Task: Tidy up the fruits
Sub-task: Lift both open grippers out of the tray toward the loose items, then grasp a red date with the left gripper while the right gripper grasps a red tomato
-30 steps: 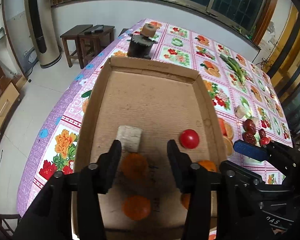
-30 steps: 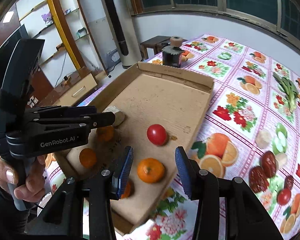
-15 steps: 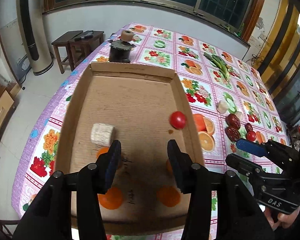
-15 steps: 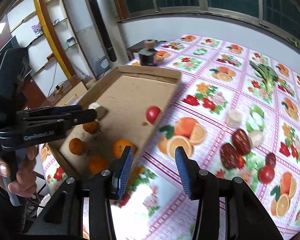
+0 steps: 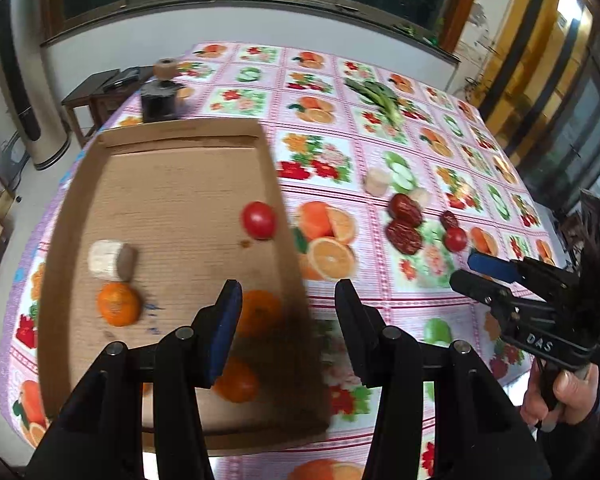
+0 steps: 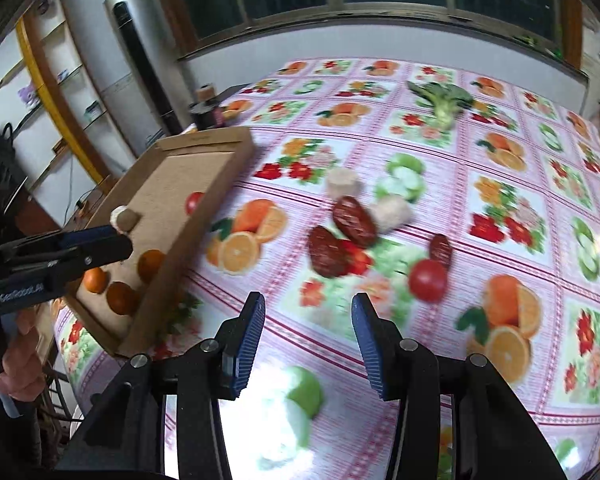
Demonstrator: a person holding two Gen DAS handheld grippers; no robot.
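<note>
A cardboard tray (image 5: 168,184) on the floral tablecloth holds a red tomato (image 5: 259,219), three oranges (image 5: 118,304) and a pale yam piece (image 5: 110,260). My left gripper (image 5: 288,300) is open and empty above the tray's right wall. On the cloth lie dark red dates (image 6: 327,251), another tomato (image 6: 428,280) and white chunks (image 6: 343,182). My right gripper (image 6: 307,320) is open and empty, hovering over the cloth in front of the dates. The tray also shows in the right wrist view (image 6: 180,236).
A green vegetable (image 6: 440,98) lies at the far side of the table. A dark cylindrical object (image 5: 159,98) stands behind the tray. The table's near edge runs just below both grippers. A stool (image 5: 96,96) and shelves stand off the left side.
Both grippers have swung right, away from the tray. The right one now faces the dates and tomato on the cloth; the left one has shifted from mid-tray to its right wall.
</note>
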